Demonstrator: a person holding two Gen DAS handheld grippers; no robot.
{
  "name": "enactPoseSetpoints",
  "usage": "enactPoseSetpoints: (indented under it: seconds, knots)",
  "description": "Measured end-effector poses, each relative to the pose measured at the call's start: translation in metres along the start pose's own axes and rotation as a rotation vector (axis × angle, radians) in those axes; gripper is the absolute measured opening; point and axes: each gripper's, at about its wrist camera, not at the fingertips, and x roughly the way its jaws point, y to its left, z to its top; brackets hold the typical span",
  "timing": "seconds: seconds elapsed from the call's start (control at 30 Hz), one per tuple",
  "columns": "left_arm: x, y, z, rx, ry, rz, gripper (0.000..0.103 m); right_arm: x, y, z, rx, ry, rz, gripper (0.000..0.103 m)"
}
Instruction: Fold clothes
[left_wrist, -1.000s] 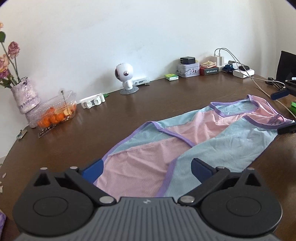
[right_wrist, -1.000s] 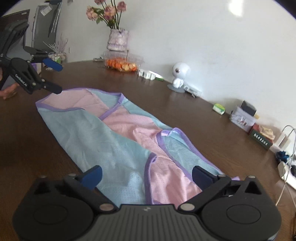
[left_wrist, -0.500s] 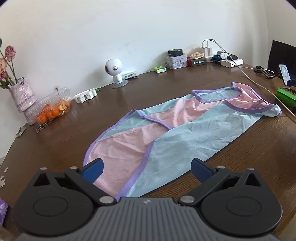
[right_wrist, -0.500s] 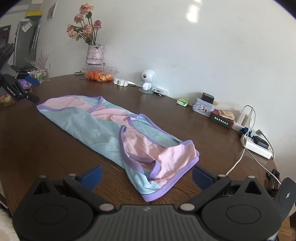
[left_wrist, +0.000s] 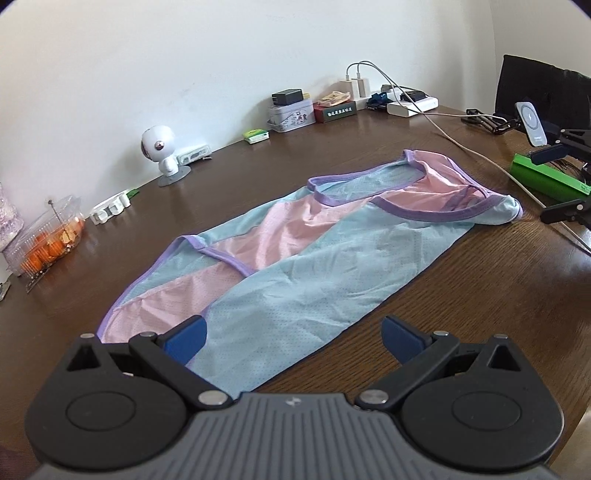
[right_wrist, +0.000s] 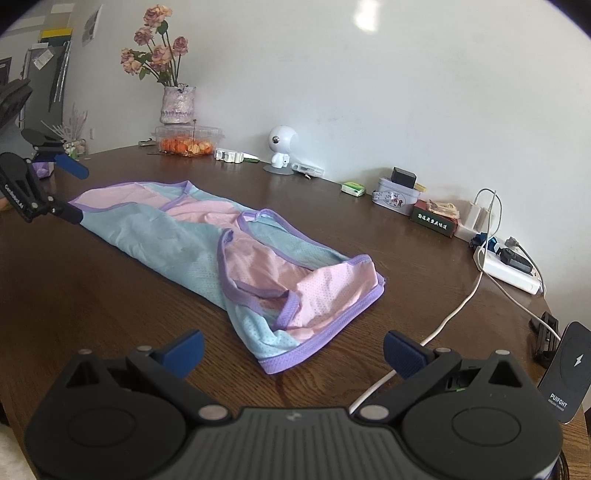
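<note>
The garment (left_wrist: 325, 258), a sleeveless top in pink and light blue with purple trim, lay spread flat on the brown tabletop (left_wrist: 498, 295), folded lengthwise so that it made a long strip. In the left wrist view the left tongs (left_wrist: 291, 338) were wide apart and held nothing; they hung over the near hem, with the left blue pad above the cloth and the right pad above bare wood. In the right wrist view the right tongs (right_wrist: 293, 350) were also wide and empty, near the shoulder end of the garment (right_wrist: 236, 251), where the purple armholes were a little bunched. A white cable (right_wrist: 454, 314) ran on the tabletop just to the right of that end. Along the far wall stood a small white camera (left_wrist: 160, 151), a clear box of oranges (left_wrist: 48, 240) and a vase of flowers (right_wrist: 177, 103).
</note>
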Motion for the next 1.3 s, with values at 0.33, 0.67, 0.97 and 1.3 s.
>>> enactPoseSetpoints:
  seconds: [0.33,0.67,0.97,1.3]
  knots:
    - [0.039,-0.071,0.048,0.101,-0.043,-0.213,0.103,0.019,-0.009,0.002,0.042,0.062,0.095,0.082]
    - [0.059,-0.097,0.061,0.155,-0.047,-0.224,0.103,0.034,-0.02,0.014,0.043,0.086,0.112,0.01]
    - [0.043,-0.049,0.03,0.031,-0.007,-0.076,0.103,0.07,-0.057,0.031,0.117,0.127,0.067,0.021]
    - [0.004,0.03,-0.022,-0.148,0.03,0.173,0.103,0.008,-0.048,0.029,0.007,-0.081,0.033,0.103]
